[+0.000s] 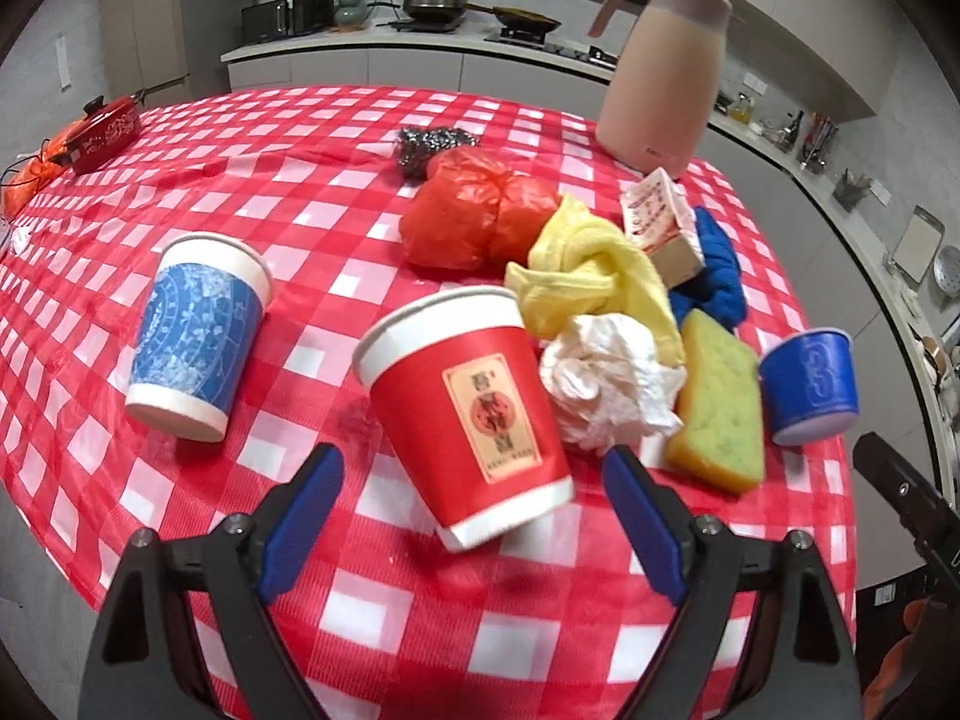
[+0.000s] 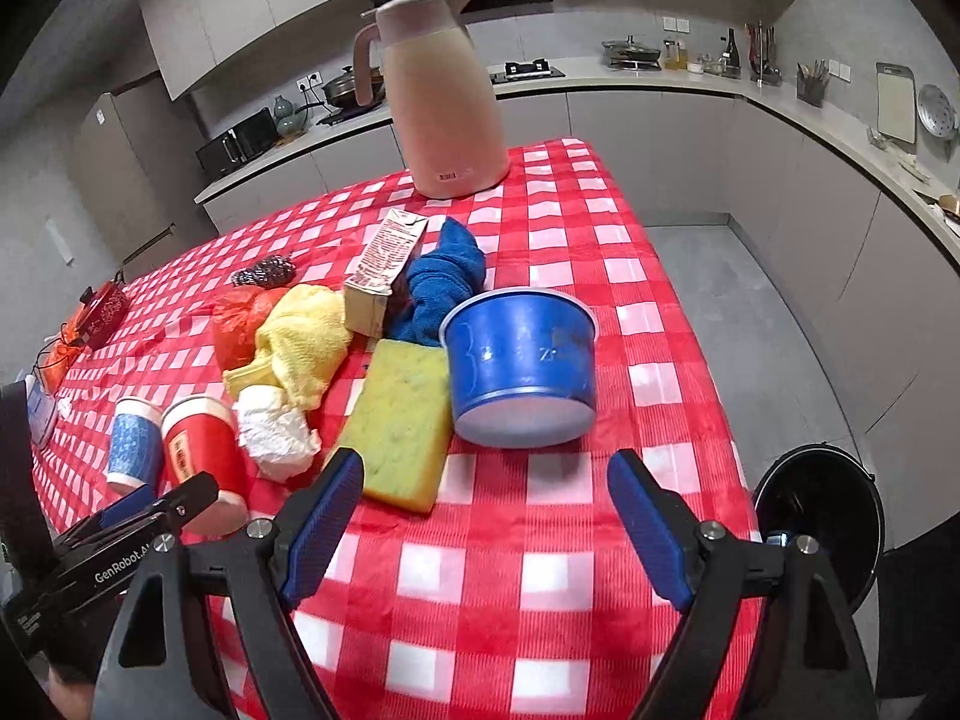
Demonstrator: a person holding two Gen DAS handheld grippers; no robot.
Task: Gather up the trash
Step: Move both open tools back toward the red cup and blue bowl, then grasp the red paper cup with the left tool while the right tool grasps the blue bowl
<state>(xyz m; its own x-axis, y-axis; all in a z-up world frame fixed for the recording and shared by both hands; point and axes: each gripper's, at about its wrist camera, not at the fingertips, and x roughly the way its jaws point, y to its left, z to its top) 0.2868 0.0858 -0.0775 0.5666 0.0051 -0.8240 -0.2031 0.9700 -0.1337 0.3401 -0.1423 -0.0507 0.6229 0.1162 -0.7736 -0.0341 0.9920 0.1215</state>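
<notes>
A red paper cup [image 1: 468, 414] stands upright on the checked tablecloth [image 1: 252, 192], just ahead of my open left gripper [image 1: 474, 474], with its base between the blue pads. A blue paper cup [image 1: 195, 333] stands to its left. A crumpled white tissue [image 1: 606, 384] lies right of the red cup. In the right wrist view a blue plastic tub [image 2: 519, 366] sits in front of my open right gripper [image 2: 486, 492], nothing between the fingers. A small carton [image 2: 384, 276], a red plastic bag [image 2: 240, 318] and the tissue [image 2: 273, 426] lie in the pile.
A yellow-green sponge [image 2: 402, 420], yellow cloth [image 2: 300, 336], blue cloth [image 2: 444, 282] and steel scourer [image 2: 264, 270] share the pile. A pink jug [image 2: 438, 96] stands at the far edge. A black bin [image 2: 816, 534] sits on the floor right of the table. A red pot [image 1: 105, 132] is far left.
</notes>
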